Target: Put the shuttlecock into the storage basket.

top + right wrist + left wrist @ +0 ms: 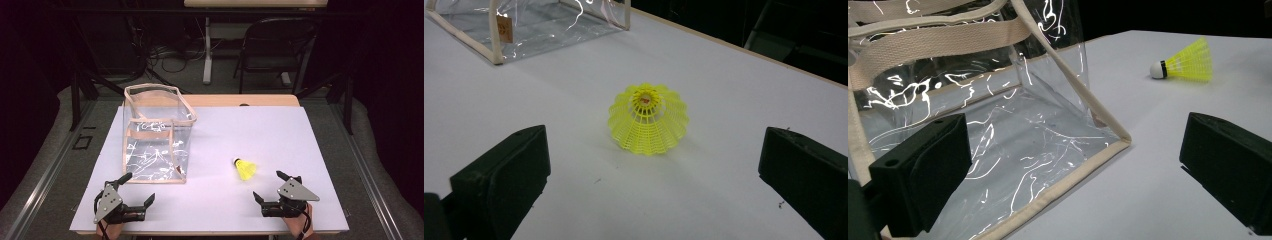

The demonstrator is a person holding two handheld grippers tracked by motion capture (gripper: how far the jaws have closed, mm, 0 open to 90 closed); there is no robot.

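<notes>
The left gripper [134, 191], jaws spread and empty, sits just beside the near bottom corner of a clear plastic tote bag with beige webbing trim and handles [156, 136], which stands open-topped on the white table [280, 130]; right of the bag, well apart from it, a yellow plastic-skirted shuttlecock with a white cork tip [244, 168] lies on its side; the right gripper [271, 186] waits near it, jaws wide, skirt facing it. The shuttlecock looks featherlight and its mesh skirt springy, so a gentle pinch near the cork seems safest; open tabletop lies between it and the bag.
</notes>
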